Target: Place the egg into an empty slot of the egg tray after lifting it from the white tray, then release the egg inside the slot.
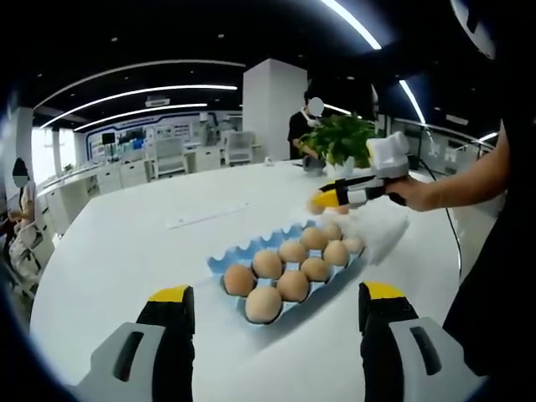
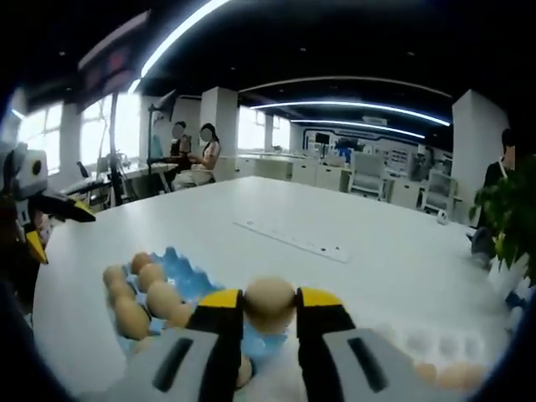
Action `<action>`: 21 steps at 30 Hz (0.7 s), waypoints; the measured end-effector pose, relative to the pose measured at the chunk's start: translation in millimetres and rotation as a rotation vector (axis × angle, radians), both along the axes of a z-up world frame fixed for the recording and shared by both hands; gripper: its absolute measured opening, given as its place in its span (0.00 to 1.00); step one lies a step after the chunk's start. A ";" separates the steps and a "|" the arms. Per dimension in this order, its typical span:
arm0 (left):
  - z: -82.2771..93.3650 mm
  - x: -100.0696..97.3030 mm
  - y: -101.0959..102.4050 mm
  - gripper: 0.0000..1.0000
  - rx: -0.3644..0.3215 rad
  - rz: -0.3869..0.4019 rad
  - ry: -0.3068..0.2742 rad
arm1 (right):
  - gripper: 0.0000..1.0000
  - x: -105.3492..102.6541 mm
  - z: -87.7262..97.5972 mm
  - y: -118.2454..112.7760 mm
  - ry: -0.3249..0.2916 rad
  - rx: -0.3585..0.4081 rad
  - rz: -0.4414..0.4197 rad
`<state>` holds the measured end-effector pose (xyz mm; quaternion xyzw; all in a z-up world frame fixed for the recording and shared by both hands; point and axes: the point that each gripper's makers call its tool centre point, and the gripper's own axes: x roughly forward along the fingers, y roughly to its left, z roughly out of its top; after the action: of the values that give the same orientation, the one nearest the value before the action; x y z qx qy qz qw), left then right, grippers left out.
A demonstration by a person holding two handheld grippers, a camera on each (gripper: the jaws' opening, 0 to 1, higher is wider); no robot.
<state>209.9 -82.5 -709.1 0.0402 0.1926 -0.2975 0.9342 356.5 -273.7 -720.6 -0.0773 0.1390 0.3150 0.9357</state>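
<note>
The right gripper pinches a brown egg between its yellow-tipped jaws, above the near end of the blue egg tray, which holds several eggs on the white table. The left gripper hangs spread wide, holding nothing, facing the tray's egg rows.

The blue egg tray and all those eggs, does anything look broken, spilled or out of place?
Nothing stands out. The eggs sit whole in the blue egg tray on the white table, with no cracks or spills visible. The right gripper holds one egg intact between its jaws; the left gripper is open.
</note>
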 end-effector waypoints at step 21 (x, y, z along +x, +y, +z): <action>-1.0 -1.1 9.8 0.81 -0.002 0.009 0.005 | 0.24 -3.5 2.4 96.9 0.010 0.039 0.176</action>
<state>208.8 -72.7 -710.1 0.0374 0.1947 -0.2937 0.9351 353.0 -176.7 -718.1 -0.0694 0.1302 0.3989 0.9051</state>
